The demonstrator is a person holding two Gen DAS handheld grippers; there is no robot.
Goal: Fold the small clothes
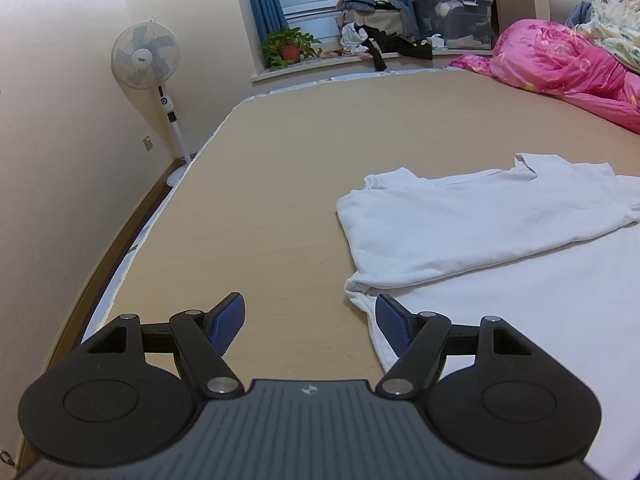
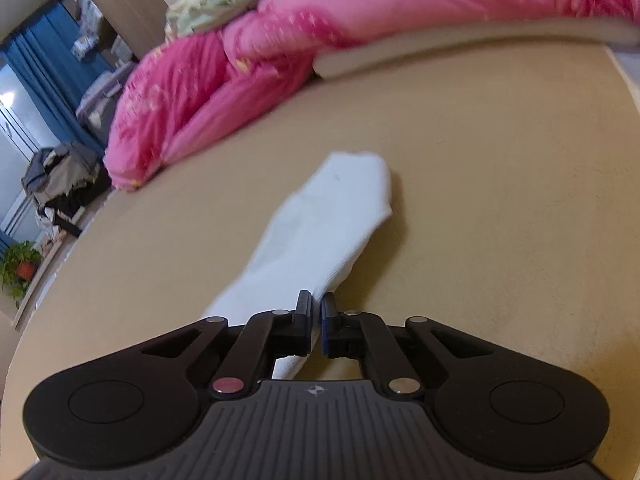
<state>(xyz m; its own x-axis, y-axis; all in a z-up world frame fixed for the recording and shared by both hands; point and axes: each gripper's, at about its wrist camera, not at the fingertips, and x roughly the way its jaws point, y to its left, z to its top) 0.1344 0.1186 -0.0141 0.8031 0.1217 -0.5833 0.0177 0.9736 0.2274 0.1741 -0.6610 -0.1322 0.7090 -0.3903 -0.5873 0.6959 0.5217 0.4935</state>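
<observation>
White cotton sock (image 2: 320, 232) pinched in your right gripper (image 2: 316, 312).
Lift gently; left gripper (image 1: 310, 320) hangs released.

Tan bed (image 1: 280, 168) bears white garment (image 1: 480, 220), sock (image 2: 320, 232) (perhaps), pink quilt (image 1: 560, 64).

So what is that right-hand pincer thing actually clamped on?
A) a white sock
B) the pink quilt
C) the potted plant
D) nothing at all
A: in the right wrist view the right gripper has its jaws pinched together on the near edge of the white sock, which lies stretched out on the tan bed surface.
</observation>
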